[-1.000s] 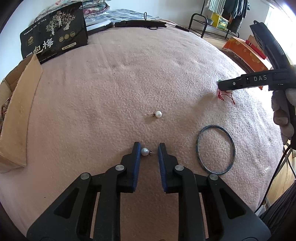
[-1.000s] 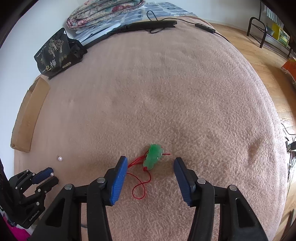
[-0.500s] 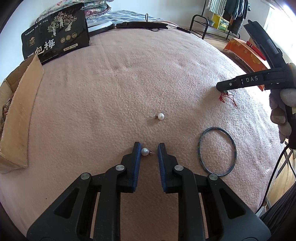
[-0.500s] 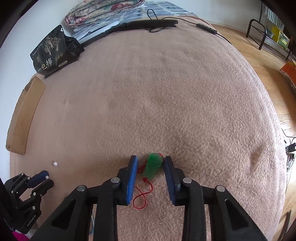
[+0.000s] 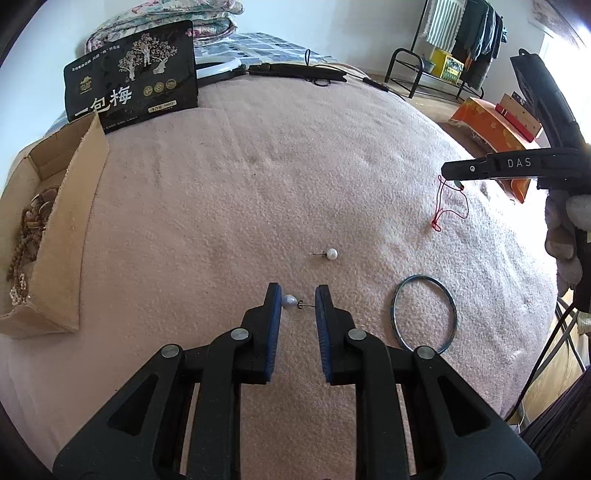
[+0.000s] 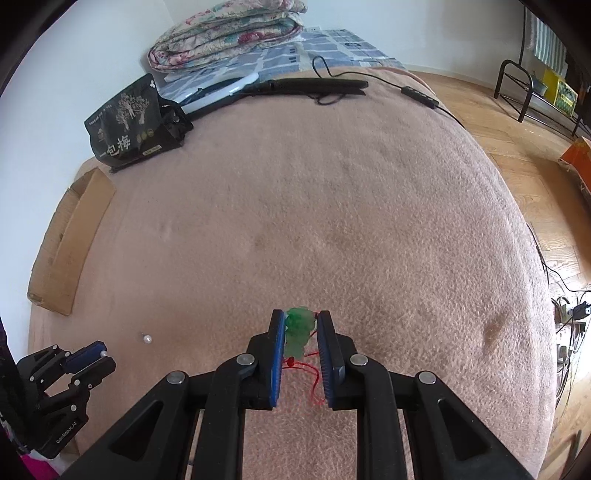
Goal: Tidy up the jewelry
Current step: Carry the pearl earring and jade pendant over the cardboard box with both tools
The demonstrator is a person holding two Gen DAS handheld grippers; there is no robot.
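Left gripper (image 5: 297, 301): narrowed on a grey pearl stud earring (image 5: 290, 302); the pearl sits against the left pad and the post reaches the right pad.
Right gripper (image 6: 301, 325): its jaws have just been closing and now clamp a green pendant (image 6: 297, 332) between the blue pads; its red cord (image 6: 314, 384) trails below. From the left wrist view this gripper sits at 2 o'clock, with the cord dangling to the blanket.
White pearl earring (image 5: 331, 254): lying loose on the blanket at 12 o'clock of the left gripper, near it but apart, post pointing left.
Bangle (image 5: 424, 313): thin dark ring, flat on the blanket at 3 o'clock of the left gripper.
Cardboard box (image 5: 70, 229): open, at 9 o'clock in the left wrist view; beaded strands (image 5: 27, 236) lie inside.
Black pouch (image 5: 133, 88): upright at 11 o'clock, beyond the box, with white lettering.
Bed: covered by a pink fleece blanket (image 5: 258, 184); a folded floral quilt (image 6: 229, 33) lies at 12 o'clock at the far end.
Person: a gloved hand (image 5: 565, 236) grips the right gripper's handle.
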